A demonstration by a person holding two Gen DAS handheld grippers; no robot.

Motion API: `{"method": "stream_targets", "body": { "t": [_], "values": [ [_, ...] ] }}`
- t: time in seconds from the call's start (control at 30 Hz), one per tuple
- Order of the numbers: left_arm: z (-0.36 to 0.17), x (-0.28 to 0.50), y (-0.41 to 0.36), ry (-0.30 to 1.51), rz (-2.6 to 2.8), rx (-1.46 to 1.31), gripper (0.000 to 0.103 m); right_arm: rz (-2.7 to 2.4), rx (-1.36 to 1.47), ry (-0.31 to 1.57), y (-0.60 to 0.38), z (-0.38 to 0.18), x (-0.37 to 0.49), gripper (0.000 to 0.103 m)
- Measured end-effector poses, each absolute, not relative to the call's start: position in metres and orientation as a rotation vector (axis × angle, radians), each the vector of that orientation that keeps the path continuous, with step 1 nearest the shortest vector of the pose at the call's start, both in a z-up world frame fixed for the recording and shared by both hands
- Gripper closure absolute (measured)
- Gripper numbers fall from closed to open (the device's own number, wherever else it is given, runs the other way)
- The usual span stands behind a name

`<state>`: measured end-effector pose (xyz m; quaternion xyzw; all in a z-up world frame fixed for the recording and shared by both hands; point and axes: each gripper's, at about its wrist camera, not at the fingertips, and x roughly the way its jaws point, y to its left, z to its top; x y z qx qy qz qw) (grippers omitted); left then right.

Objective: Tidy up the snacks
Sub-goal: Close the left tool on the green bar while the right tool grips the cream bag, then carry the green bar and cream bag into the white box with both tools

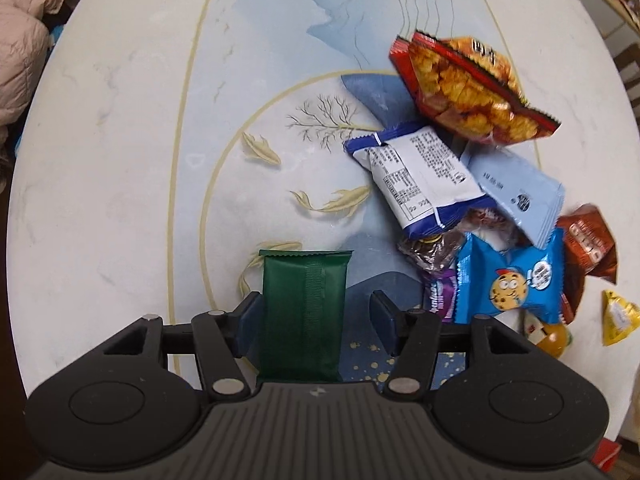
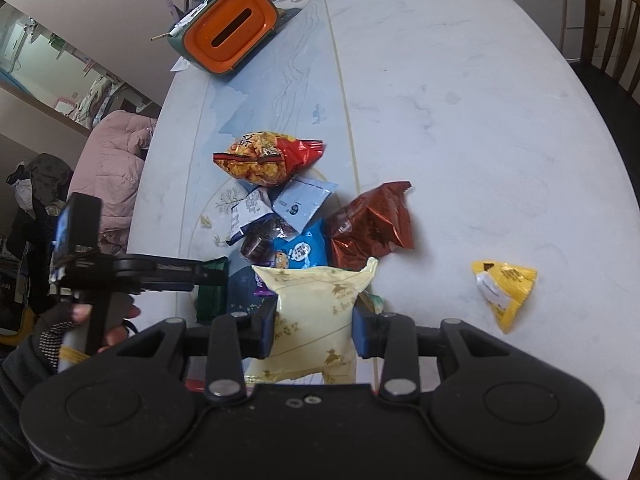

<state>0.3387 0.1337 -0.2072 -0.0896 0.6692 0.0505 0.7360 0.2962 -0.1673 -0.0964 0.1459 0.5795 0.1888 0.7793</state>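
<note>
My left gripper [image 1: 314, 320] is open around a dark green snack packet [image 1: 304, 312]; the left pad touches it, the right pad stands apart. My right gripper [image 2: 314, 330] is shut on a pale yellow packet [image 2: 316, 320], squeezed at the waist. A pile of snacks lies ahead: a red-orange crisp bag [image 1: 472, 88] [image 2: 264, 160], a white-and-blue packet [image 1: 416, 176], a light blue packet [image 1: 516, 192] [image 2: 300, 202], a blue cookie packet [image 1: 512, 280] [image 2: 300, 252], a brown foil bag [image 2: 372, 224] and a yellow triangular packet [image 2: 502, 290] [image 1: 618, 316] off alone.
The round table [image 2: 460, 100] has a painted blue landscape. An orange-lidded tissue box [image 2: 232, 32] with pens stands at its far edge. A wooden chair [image 2: 608, 40] is at the right. A pink coat [image 2: 116, 160] lies beyond the left edge. The left gripper and its gloved hand [image 2: 68, 320] show at left.
</note>
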Motion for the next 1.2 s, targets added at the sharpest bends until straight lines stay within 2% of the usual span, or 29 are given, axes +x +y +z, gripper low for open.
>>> {"method": "stream_targets", "body": {
  "t": [0.2, 0.3, 0.37, 0.57, 0.83, 1.2],
  "values": [
    [-0.218, 0.341, 0.131, 1.501, 0.125, -0.145, 0.047, 0.417, 0.309, 1.258, -0.164, -0.100, 0.301, 0.067],
    [-0.220, 0.340, 0.130, 1.492, 0.128, -0.119, 0.051, 0.421, 0.308, 1.259, -0.163, -0.100, 0.302, 0.067],
    [-0.219, 0.339, 0.129, 1.480, 0.128, -0.117, 0.060, 0.421, 0.305, 1.261, -0.162, -0.101, 0.302, 0.067],
    [-0.216, 0.337, 0.131, 1.455, 0.131, -0.132, 0.060, 0.408, 0.293, 1.268, -0.163, -0.103, 0.297, 0.067],
    [-0.174, 0.319, 0.141, 1.366, 0.118, -0.211, 0.060, 0.419, 0.285, 1.251, -0.163, -0.092, 0.283, 0.067],
    [-0.098, 0.258, 0.142, 1.229, 0.083, -0.237, 0.060, 0.474, 0.244, 1.192, -0.160, -0.056, 0.240, 0.067]
  ]
}}
